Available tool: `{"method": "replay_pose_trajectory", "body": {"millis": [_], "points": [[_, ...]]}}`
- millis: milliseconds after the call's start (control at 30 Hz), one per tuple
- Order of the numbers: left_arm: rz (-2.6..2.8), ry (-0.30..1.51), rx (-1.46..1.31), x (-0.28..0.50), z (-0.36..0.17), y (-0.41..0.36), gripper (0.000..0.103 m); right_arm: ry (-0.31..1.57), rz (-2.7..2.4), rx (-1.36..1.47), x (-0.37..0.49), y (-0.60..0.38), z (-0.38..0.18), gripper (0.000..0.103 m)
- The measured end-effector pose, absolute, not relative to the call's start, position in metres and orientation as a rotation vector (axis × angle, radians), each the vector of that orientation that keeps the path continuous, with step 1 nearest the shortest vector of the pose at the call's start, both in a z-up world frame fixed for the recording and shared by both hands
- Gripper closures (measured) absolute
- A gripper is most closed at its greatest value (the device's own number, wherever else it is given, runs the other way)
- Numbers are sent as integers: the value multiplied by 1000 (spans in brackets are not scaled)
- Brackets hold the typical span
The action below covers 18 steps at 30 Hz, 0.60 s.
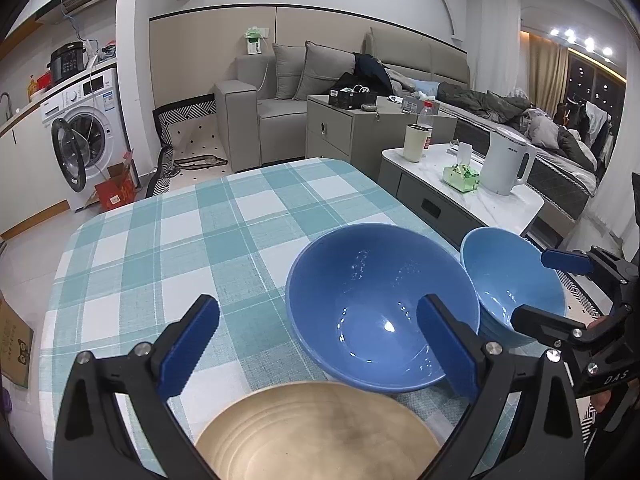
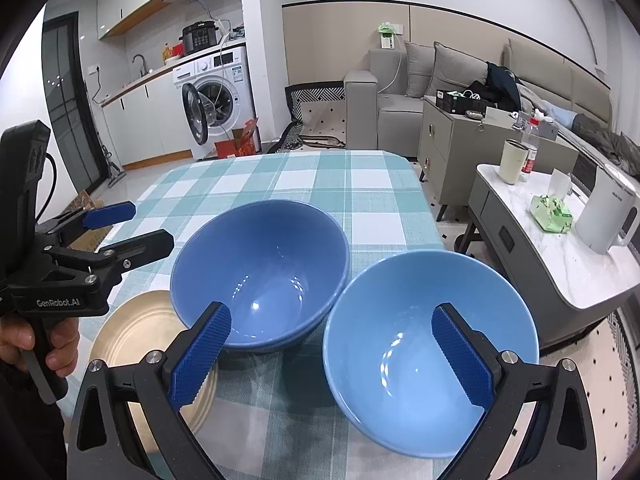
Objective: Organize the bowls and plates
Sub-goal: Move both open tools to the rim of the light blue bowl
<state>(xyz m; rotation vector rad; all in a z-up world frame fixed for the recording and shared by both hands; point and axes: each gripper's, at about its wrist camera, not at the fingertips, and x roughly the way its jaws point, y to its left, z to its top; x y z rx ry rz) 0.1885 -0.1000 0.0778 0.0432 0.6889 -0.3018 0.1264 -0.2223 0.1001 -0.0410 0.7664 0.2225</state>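
Note:
A dark blue bowl [image 1: 380,300] [image 2: 260,268] and a light blue bowl [image 1: 516,276] [image 2: 400,360] stand side by side on the checked tablecloth [image 1: 180,248] [image 2: 320,184]. A tan plate [image 1: 316,436] [image 2: 136,336] lies near the table's front edge, left of the bowls. My left gripper [image 1: 320,356] is open above the plate, its right finger over the dark bowl's near rim. My right gripper [image 2: 332,356] is open, its right finger inside the light blue bowl, its left finger outside by the dark bowl. Each gripper also shows in the other view, the right [image 1: 540,288] and the left [image 2: 128,226].
A marble-topped side table [image 1: 512,208] [image 2: 560,264] with a white kettle [image 1: 506,164] [image 2: 608,216], a cup [image 1: 414,142] and a green pack stands right of the table. A grey cabinet [image 1: 344,128], sofa and washing machine [image 1: 84,140] stand behind.

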Motion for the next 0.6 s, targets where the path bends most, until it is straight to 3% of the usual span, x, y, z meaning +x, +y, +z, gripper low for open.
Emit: {"method": "replay_pose_trajectory", "body": {"millis": [600], "points": [[-340,690,55,185,92,-130,3,749,120,-56,109,-255,116,1]]}}
